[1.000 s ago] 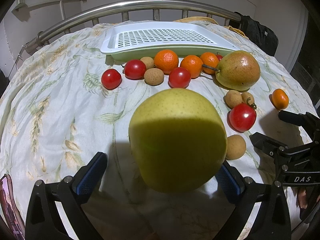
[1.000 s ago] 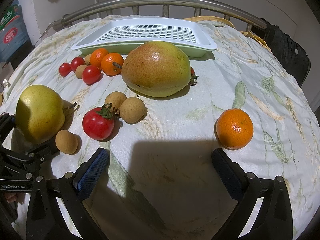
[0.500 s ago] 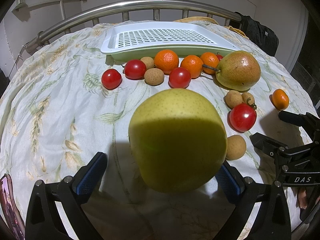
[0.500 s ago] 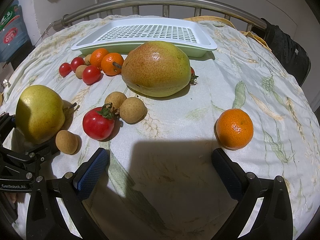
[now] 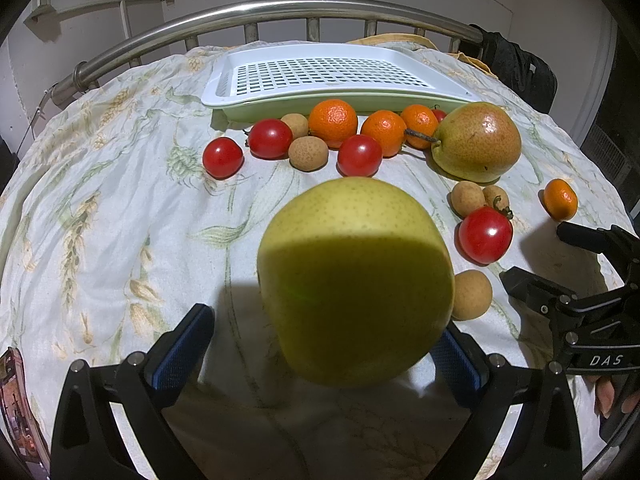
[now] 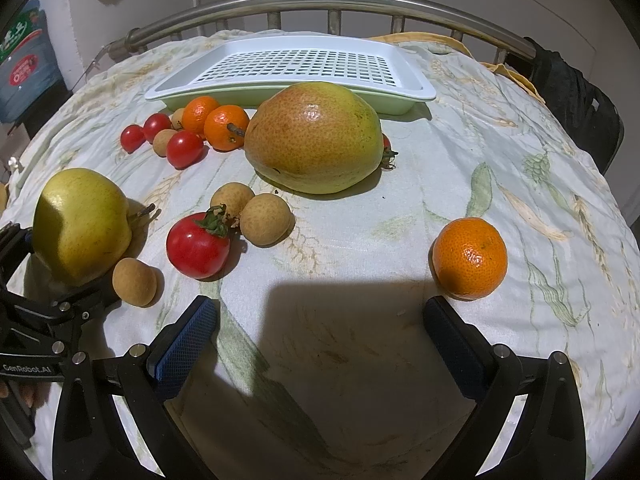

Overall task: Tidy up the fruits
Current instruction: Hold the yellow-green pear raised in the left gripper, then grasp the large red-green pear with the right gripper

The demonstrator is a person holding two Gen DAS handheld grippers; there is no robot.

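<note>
A big yellow-green pear [image 5: 356, 280] rests on the cloth between the fingers of my left gripper [image 5: 320, 348]. That gripper is open, with a wide gap at its left pad [image 5: 184, 344]; the pear lies close against the right one. The same pear [image 6: 80, 224] shows at the left of the right wrist view. My right gripper [image 6: 320, 328] is open over bare cloth with nothing between its fingers. A mandarin [image 6: 470, 258] sits just beyond its right fingertip. A red-green pear [image 6: 314, 138], tomatoes, mandarins and longans lie in front of the white slotted tray [image 6: 296, 64].
A tomato [image 6: 198, 244] and two longans [image 6: 264, 220] lie between the grippers, another longan [image 6: 134, 282] beside the yellow-green pear. A steel rail [image 5: 280, 8] curves behind the tray. A dark bag [image 6: 576, 100] sits at the far right edge.
</note>
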